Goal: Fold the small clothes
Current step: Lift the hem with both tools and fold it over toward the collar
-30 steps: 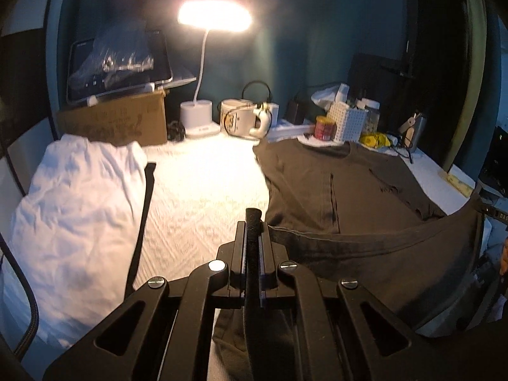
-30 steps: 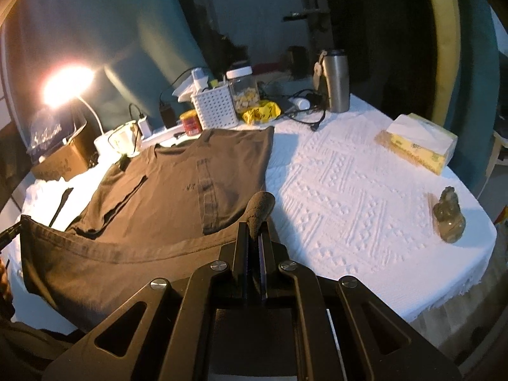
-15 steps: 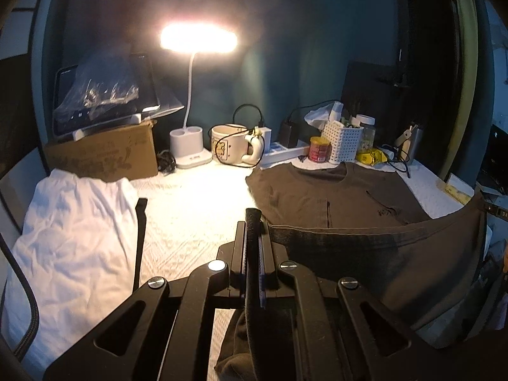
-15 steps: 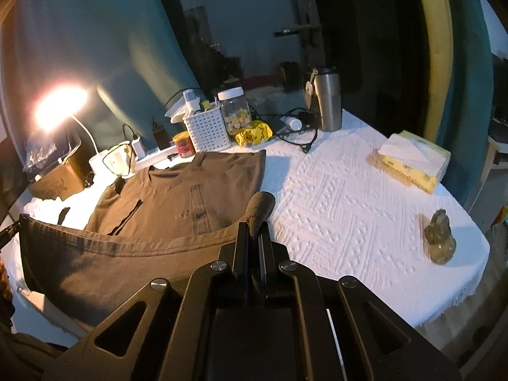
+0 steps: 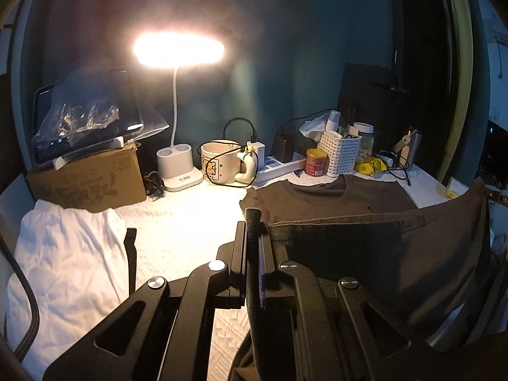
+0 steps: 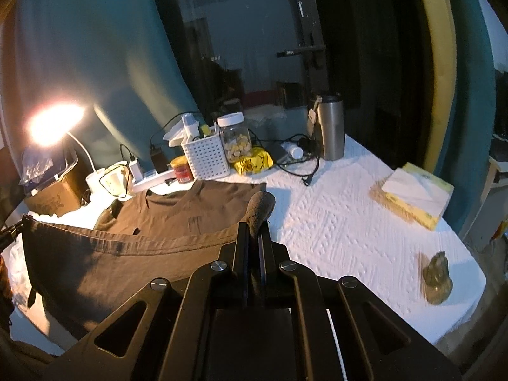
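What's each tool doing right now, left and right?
Left tool: shut on the brown shirt hem.
Right tool: shut on the same shirt's hem.

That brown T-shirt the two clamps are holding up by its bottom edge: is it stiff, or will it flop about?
Probably floppy: the brown T-shirt hangs in a slack curve between the left gripper and right gripper. Likely light, since only pinched hem corners carry it. It may drag on the tablecloth, where its collar end lies.
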Demonstrator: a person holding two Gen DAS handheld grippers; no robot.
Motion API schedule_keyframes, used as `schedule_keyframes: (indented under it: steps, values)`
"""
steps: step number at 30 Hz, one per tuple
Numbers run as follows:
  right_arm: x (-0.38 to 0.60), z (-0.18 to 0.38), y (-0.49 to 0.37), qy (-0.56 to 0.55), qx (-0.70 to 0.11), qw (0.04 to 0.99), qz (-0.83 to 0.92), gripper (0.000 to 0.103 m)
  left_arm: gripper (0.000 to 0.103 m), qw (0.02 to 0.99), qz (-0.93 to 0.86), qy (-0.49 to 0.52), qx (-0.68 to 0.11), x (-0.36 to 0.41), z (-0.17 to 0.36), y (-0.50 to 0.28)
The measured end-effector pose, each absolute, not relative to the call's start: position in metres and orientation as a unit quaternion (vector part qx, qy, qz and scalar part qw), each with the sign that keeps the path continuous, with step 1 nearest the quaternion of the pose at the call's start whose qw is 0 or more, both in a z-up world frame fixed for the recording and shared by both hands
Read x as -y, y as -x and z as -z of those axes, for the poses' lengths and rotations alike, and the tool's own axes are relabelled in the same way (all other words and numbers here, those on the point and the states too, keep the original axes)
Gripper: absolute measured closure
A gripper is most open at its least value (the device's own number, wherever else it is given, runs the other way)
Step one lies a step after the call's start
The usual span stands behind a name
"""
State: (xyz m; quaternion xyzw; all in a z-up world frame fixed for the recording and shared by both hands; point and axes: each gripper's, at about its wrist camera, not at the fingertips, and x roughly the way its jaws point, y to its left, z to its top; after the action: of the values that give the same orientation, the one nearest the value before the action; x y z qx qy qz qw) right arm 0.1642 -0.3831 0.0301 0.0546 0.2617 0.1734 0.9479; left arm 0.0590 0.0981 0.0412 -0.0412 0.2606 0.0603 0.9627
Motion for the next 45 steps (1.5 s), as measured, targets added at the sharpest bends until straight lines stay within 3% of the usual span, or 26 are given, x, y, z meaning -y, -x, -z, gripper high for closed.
schedule_keyframes:
  steps: [45]
  values:
    - [0.319, -0.031, -0.340, 0.004, -0.242, 0.951, -0.192, 0.097, 0.099, 0.965, -0.096, -0.007, -0.242, -0.150, -0.034, -0.211]
